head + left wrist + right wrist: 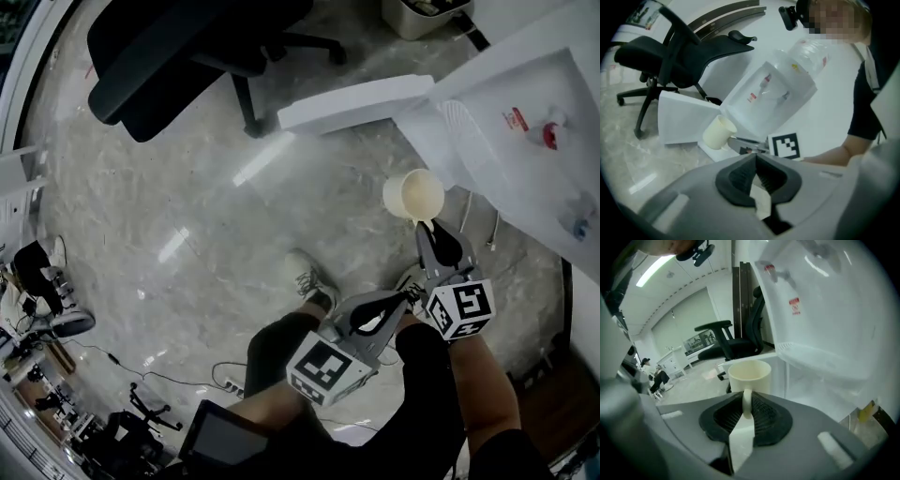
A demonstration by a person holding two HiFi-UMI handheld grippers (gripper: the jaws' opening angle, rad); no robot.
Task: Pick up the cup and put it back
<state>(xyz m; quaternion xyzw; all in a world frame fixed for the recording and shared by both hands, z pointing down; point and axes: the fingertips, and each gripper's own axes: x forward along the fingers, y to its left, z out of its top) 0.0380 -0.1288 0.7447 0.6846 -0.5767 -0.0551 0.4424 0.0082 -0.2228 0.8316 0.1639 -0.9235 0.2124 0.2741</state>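
A cream cup (412,195) hangs in the air beside the white water dispenser (525,122). My right gripper (427,226) is shut on the cup's handle (746,401), which stands upright between the ribbed pads. The cup (749,375) sits just past the fingertips, its mouth up, close to the dispenser's drip shelf (820,362). In the left gripper view the cup (718,132) shows in front of the dispenser (773,93), with the right gripper (736,142) behind it. My left gripper (405,298) is lower, near the person's body, with its jaws together (756,157) and nothing held.
A black office chair (187,47) stands on the pale marble floor at the upper left. A white panel (356,103) juts out from the dispenser's side. The person's legs and shoe (309,281) are below. A desk area with cables lies at the lower left.
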